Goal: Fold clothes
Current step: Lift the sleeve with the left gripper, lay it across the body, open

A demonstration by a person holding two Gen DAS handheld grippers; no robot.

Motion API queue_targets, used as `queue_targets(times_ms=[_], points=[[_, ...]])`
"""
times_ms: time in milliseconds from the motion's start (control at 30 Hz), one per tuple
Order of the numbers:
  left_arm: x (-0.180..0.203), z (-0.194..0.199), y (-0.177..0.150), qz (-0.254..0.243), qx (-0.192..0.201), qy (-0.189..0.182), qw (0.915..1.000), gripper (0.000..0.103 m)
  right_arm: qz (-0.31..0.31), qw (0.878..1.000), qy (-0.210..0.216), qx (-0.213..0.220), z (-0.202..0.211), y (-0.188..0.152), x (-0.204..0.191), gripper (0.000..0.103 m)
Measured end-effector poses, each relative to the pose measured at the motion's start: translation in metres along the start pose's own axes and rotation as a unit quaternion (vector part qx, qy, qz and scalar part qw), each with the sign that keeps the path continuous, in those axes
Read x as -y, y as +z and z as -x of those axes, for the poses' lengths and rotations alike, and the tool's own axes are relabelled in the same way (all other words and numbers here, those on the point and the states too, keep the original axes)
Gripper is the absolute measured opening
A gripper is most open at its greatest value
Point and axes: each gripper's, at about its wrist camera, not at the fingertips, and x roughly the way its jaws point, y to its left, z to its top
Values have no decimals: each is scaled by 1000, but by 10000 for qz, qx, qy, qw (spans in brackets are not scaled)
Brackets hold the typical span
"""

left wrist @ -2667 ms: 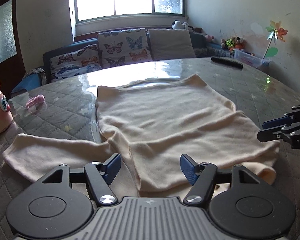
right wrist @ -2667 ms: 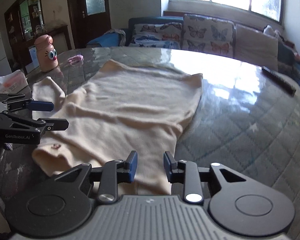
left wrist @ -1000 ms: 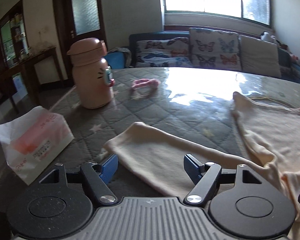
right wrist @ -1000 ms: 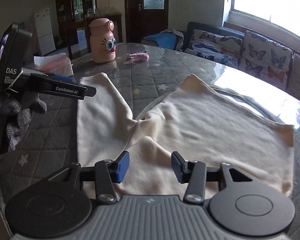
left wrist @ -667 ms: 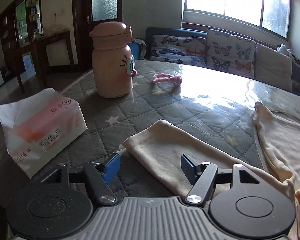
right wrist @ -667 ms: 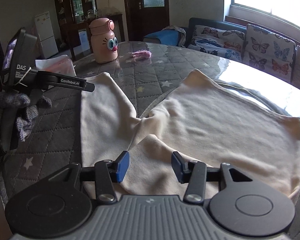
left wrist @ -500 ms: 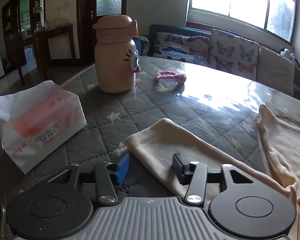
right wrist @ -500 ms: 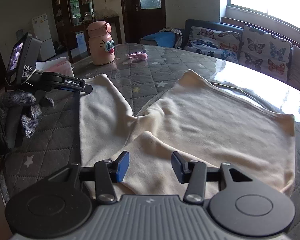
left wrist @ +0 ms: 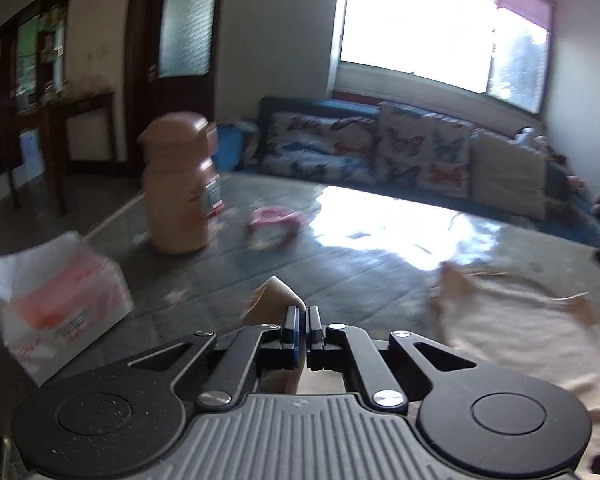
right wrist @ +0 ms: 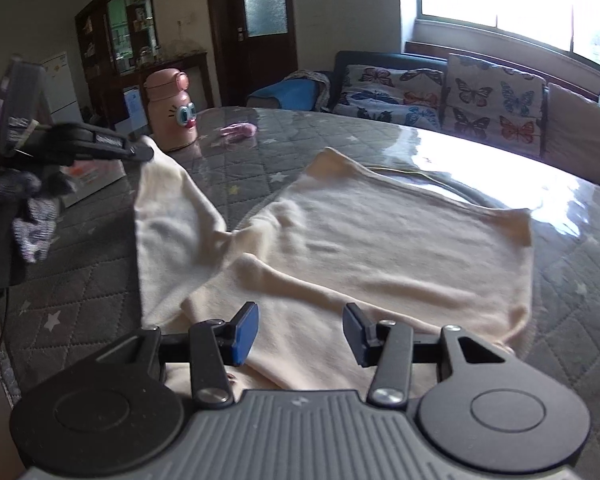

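A cream long-sleeved top (right wrist: 388, 240) lies spread on the quilted grey table (right wrist: 572, 280). Its left sleeve (right wrist: 168, 216) runs out toward the left. My left gripper (left wrist: 302, 320) is shut on the sleeve's cuff (left wrist: 276, 300) and holds it lifted off the table; it also shows in the right wrist view (right wrist: 142, 152). My right gripper (right wrist: 300, 332) is open and empty, low over the top's near hem. The body of the top shows at the right of the left wrist view (left wrist: 520, 332).
A pink cartoon bottle (right wrist: 172, 114) stands at the table's far left, also in the left wrist view (left wrist: 180, 184). A pink hair tie (left wrist: 276, 220) lies beside it. A tissue pack (left wrist: 56, 300) sits at the near left edge. A sofa with butterfly cushions (right wrist: 440, 92) stands behind the table.
My left gripper closed on the sleeve cuff and lifted it off the table, moving up and right. My right gripper stayed open over the hem.
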Motion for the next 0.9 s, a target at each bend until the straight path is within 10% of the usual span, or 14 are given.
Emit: queue_targets(times_ms=[433,700,900], points=[[139,66,-17,-1161,254,-2128,9698,3,-700,9961,-513,176,41,-28,53,47],[119,30,-39,-1367,-143,-1301,9819,13,-700,9962,-494,143,44,-35,54,47],[86,-4,-43,-1601,-290,-508,9854,44,-637,9971,-407,92,34,-29,47,49]])
